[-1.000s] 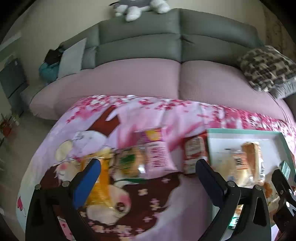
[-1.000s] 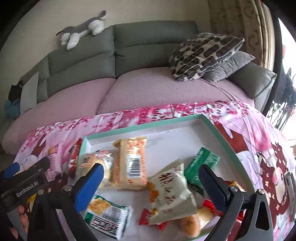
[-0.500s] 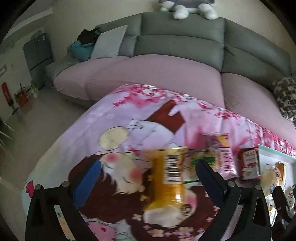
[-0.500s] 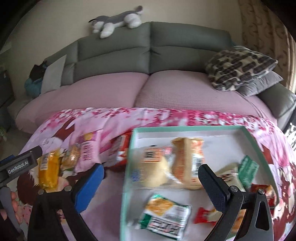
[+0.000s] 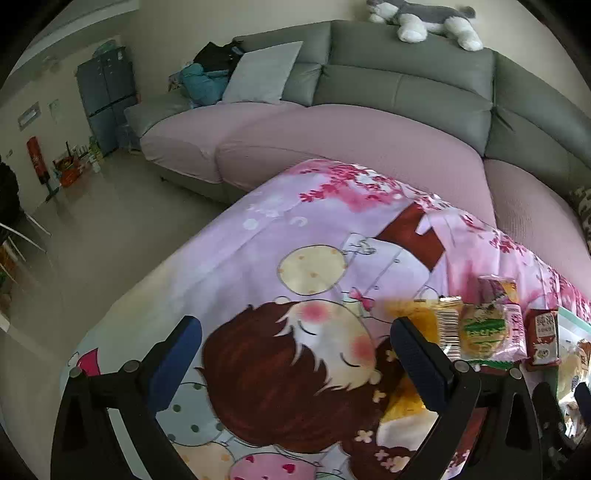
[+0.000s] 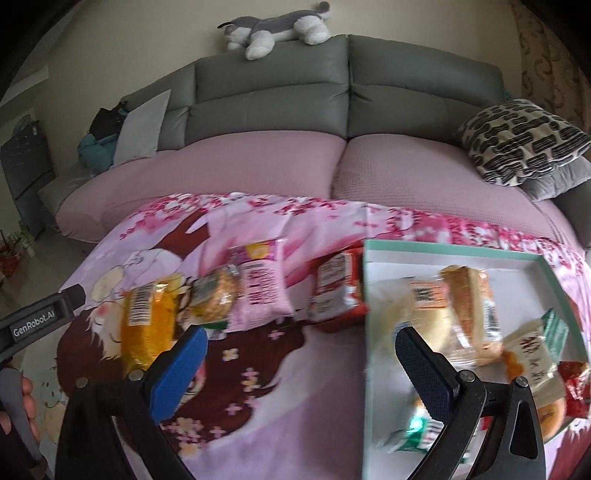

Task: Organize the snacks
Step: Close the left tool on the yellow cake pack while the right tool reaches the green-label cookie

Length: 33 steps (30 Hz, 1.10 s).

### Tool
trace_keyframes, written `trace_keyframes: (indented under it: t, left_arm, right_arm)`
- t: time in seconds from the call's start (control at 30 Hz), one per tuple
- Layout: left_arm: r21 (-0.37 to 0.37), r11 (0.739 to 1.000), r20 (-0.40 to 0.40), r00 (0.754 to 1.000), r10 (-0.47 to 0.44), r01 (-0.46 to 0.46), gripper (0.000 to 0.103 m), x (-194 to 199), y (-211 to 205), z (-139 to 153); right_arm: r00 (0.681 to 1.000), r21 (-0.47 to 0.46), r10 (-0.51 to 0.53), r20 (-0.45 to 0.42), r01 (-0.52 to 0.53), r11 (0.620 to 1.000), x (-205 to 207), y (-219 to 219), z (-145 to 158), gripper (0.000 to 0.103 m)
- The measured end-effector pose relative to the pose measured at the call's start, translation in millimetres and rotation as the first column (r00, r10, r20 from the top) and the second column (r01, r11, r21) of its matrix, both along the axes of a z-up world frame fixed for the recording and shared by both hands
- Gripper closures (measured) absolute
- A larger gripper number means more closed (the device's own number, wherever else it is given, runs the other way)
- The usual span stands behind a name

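Left wrist view: left gripper (image 5: 295,350) spread wide and empty above a cartoon-print tablecloth (image 5: 295,258); right fingertip (image 5: 413,350) partly covering a yellow snack packet (image 5: 424,317). To the right of that packet, in a row on the cloth: round cake in a green-labelled wrapper (image 5: 480,328), pink packet (image 5: 511,325) lying under it, red packet (image 5: 543,336) just beside the teal edge of a tray (image 5: 570,319). Behind: grey sofa with pink seat cover (image 5: 369,129), plush husky (image 5: 424,18) on the backrest

Right wrist view: right gripper (image 6: 299,365) likewise wide apart, holding nothing, poised over bare cloth between snack row and tray. Same row on the tablecloth (image 6: 280,398): yellow snack packet (image 6: 147,325), round cake (image 6: 216,295), pink packet (image 6: 260,291), red packet (image 6: 338,291) touching the tray wall. Teal-rimmed white tray (image 6: 454,249) holding wrapped buns (image 6: 443,314), a beige packet (image 6: 532,354), a green-and-white packet (image 6: 424,432), blurred. Left gripper (image 6: 40,319) visible at left edge. Patterned cushion (image 6: 521,140) on the sofa (image 6: 332,92), plush husky (image 6: 277,27) above
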State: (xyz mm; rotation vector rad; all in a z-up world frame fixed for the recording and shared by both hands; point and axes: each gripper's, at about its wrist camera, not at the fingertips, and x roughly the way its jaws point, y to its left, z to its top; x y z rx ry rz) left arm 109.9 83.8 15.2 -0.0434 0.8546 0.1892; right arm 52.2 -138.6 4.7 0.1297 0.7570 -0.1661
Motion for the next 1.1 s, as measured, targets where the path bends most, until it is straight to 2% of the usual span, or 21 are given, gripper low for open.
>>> trace_keyframes:
  t: [0.17, 0.3, 0.47, 0.87, 1.1]
  left_arm:
    - [-0.03, 0.999, 0.004, 1.0, 0.031, -0.031, 0.001, 2, 10, -4]
    - [-0.066, 0.998, 0.004, 1.0, 0.009, -0.008, 0.001, 6, 6, -10]
    - [-0.189, 0.979, -0.024, 0.996, -0.081, 0.075, 0.001, 14, -7, -23]
    - [-0.246, 0.953, -0.087, 0.975, -0.205, 0.179, 0.001, 27, -40, -36]
    - [-0.292, 0.942, -0.174, 0.96, -0.219, 0.162, 0.001, 35, -53, -56]
  right_arm:
    - [0.999, -0.005, 0.04, -0.004, -0.04, 0.999, 5, 15, -7, 0.0]
    - [0.999, -0.028, 0.041, -0.014, -0.041, 0.999, 8, 17, -11, 0.0]
    - [0.999, -0.019, 0.034, -0.025, -0.034, 0.999, 10, 13, -15, 0.0]
    - [0.998, -0.07, 0.052, -0.03, -0.054, 0.996, 22, 11, -17, 0.0]
    - [0.997, -0.115, 0.049, -0.051, -0.055, 0.992, 28, 11, -20, 0.0]
